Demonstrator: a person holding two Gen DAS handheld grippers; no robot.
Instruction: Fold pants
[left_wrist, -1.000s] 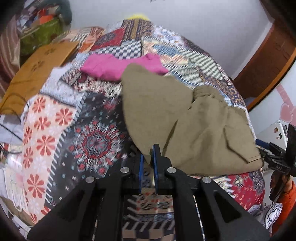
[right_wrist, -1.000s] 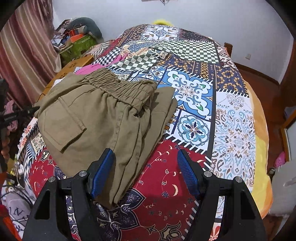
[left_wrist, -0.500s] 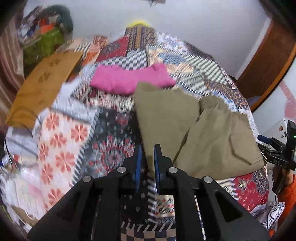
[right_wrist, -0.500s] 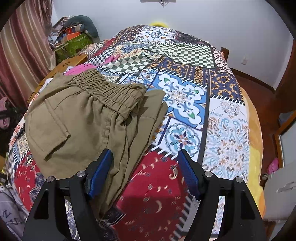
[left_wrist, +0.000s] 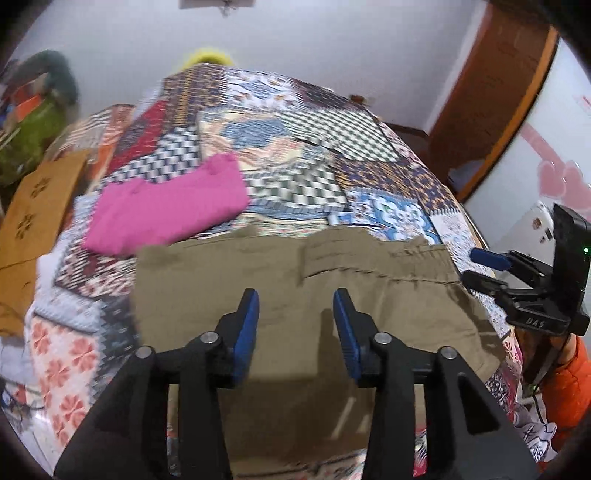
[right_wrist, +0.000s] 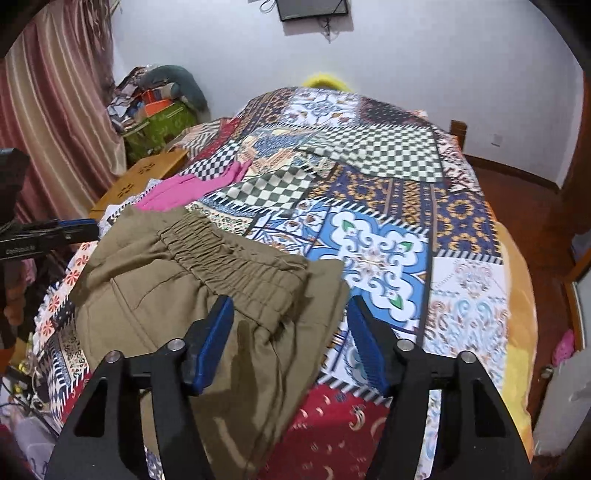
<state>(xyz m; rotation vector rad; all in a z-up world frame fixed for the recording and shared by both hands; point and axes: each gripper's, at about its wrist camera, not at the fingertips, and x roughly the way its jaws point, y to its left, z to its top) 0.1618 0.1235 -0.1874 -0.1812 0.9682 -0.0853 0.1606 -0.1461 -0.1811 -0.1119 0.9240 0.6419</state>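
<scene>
The left gripper (left_wrist: 295, 314) is seen spread apart, its 2 blue-padded fingers (left_wrist: 246, 325) parted over the olive pants (left_wrist: 295, 266). Nothing is held between them; whether the pads rest on the cloth or hang just above it cannot be told. A shadow of the tool is cast on the fabric below.

The right gripper (right_wrist: 290, 339) is likewise spread wide and nothing is gripped. Its left pad (right_wrist: 212, 343) is seen over the pants (right_wrist: 184, 295), near the gathered elastic waistband (right_wrist: 229, 258), while its right pad (right_wrist: 365, 343) is seen over the patchwork bedspread (right_wrist: 388, 240), just past the edge of the garment. Contact with the cloth cannot be judged from this view either.

The pants are laid folded on the near part of the bed, the waistband turned toward the right gripper's side and a pocket seam (left_wrist: 332, 269) visible on the upper layer. In the left view the right gripper (left_wrist: 491, 266) is seen beside the waistband end. A folded pink garment (left_wrist: 166, 206) is laid farther up the bed, just beyond the pants. A wooden board (left_wrist: 33, 206) is seen at the bed's left edge.
</scene>
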